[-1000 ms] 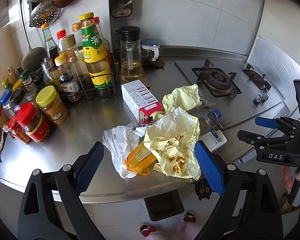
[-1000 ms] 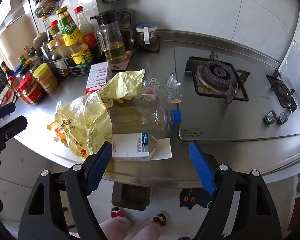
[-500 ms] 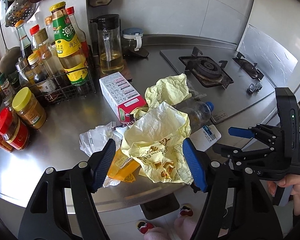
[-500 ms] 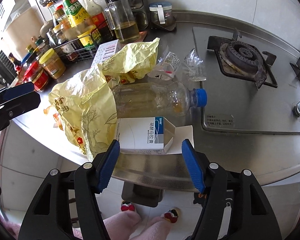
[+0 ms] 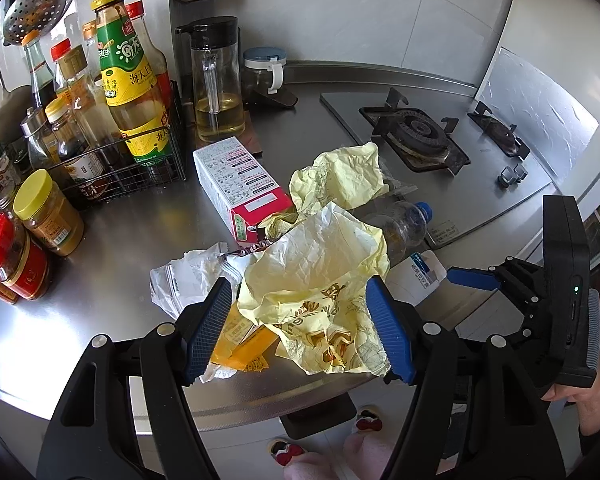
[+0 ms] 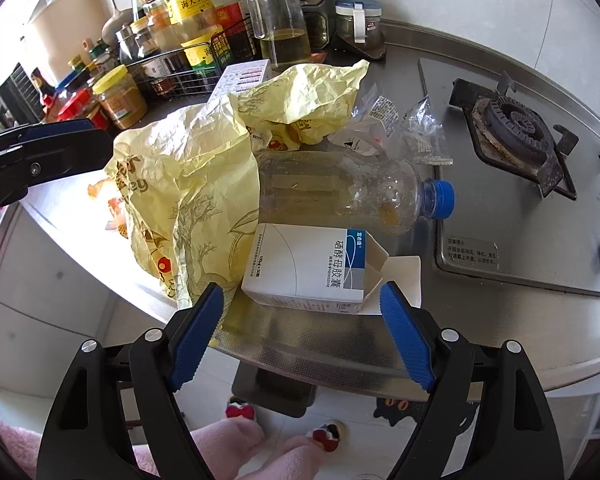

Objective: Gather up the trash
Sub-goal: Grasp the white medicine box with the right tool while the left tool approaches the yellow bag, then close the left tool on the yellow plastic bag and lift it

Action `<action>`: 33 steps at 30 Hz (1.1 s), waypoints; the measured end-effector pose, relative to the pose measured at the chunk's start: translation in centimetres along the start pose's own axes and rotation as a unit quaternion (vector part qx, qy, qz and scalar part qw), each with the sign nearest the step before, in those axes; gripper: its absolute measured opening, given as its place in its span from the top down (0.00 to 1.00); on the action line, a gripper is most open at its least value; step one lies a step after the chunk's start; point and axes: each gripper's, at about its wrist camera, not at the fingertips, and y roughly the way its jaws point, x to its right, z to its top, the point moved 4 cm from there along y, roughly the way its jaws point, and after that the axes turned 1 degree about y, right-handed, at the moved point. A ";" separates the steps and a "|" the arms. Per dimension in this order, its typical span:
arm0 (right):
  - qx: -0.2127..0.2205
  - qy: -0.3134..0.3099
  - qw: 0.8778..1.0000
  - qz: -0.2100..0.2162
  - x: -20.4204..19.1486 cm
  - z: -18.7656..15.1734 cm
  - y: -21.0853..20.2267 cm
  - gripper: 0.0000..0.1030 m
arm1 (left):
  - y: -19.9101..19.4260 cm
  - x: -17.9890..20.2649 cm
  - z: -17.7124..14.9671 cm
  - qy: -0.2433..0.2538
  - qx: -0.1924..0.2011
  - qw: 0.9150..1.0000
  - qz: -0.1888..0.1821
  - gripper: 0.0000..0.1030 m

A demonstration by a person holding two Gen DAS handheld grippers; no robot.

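Grippers, two of them, are both spread wide and hold nothing. Left gripper [image 5: 300, 328] sits around the near edge of one big crumpled yellow paper bag [image 5: 320, 276] on the steel desk [image 5: 112, 264]. Right gripper [image 6: 300, 312] is just in front of one small white box [image 6: 312, 268] with its flap open. At 12 o'clock from the box lies one clear bottle [image 6: 340, 188] with a blue cap, nearly empty. One wire rack [image 5: 140, 160] at 10 o'clock holds sauce bottles.
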 end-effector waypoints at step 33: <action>0.025 0.005 0.999 -0.046 1.6 -0.7 1.0 0.32 | 5.1 0.7 -0.4 0.055 -0.032 0.998 -0.021 0.68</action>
